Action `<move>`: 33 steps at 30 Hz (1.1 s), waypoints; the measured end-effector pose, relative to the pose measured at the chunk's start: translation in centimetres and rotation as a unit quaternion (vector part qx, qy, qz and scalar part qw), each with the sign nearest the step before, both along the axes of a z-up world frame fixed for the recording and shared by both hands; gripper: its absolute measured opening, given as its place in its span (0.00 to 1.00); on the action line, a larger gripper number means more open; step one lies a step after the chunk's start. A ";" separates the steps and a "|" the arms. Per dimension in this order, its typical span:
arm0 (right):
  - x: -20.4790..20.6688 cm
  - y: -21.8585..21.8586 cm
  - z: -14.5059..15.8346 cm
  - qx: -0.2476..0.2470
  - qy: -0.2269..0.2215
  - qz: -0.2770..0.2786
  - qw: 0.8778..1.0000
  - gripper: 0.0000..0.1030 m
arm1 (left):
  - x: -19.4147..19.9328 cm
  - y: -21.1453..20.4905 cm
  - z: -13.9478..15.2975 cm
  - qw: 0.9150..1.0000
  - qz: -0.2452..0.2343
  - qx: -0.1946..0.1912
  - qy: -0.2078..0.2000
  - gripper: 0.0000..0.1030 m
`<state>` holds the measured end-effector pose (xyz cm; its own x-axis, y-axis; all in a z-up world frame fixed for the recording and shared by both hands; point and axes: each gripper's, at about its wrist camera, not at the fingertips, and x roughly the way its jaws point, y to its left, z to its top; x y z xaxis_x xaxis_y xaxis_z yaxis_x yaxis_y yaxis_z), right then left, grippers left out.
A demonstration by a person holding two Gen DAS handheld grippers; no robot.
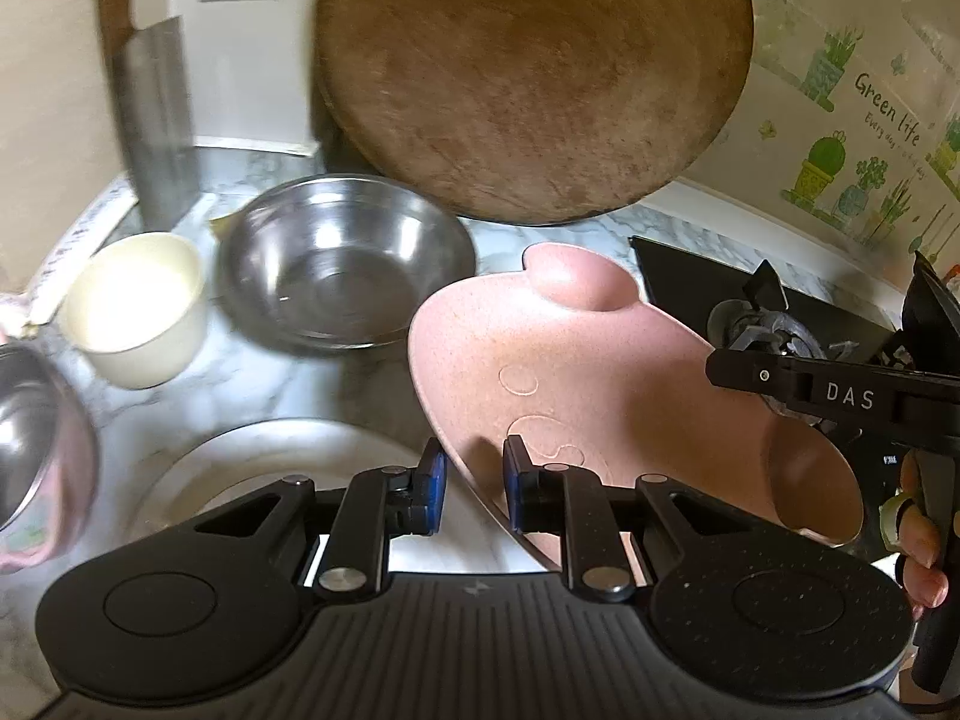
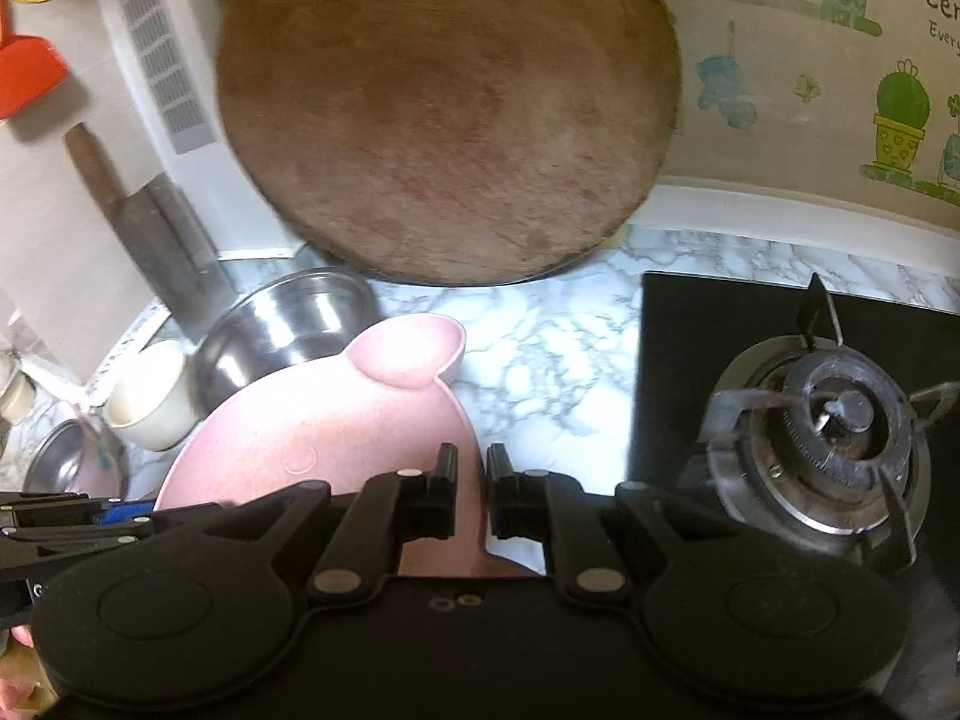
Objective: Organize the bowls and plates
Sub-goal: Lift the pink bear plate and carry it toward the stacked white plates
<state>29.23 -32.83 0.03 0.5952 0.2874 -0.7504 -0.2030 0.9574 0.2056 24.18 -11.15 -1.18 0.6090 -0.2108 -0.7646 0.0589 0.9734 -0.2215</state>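
Note:
A pink plate with two ear-shaped wells (image 1: 600, 378) (image 2: 336, 420) is held tilted above the marble counter. My left gripper (image 1: 474, 480) has the plate's left rim between its blue pads, with a visible gap, so it is open around the rim. My right gripper (image 2: 471, 489) is shut on the plate's right rim. It shows in the left wrist view as a black arm (image 1: 840, 396). A steel bowl (image 1: 345, 264) (image 2: 282, 324) and a cream cup (image 1: 138, 306) (image 2: 150, 396) stand behind the plate.
A round wooden board (image 1: 534, 78) (image 2: 450, 114) leans on the back wall. A cleaver (image 1: 156, 120) (image 2: 162, 234) leans at the left. A gas burner (image 2: 828, 444) is at the right. A white plate (image 1: 252, 480) lies below; a steel bowl (image 1: 30, 438) at the far left.

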 end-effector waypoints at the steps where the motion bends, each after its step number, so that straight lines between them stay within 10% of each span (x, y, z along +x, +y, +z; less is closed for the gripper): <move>1: -0.6 0.5 0.1 0.002 0.000 0.002 1.000 0.11 | -0.5 0.6 0.1 1.000 0.003 0.000 -0.001 0.18; 33: -7.6 12.0 -4.6 0.004 0.018 0.062 0.998 0.11 | -6.9 11.1 -4.1 0.998 0.055 0.031 0.006 0.18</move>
<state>21.62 -20.84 -4.56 0.5280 0.3632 -0.7677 -0.3128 0.9235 0.2218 17.26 -0.03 -5.31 0.6160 -0.0963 -0.7818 -0.0506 0.9856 -0.1613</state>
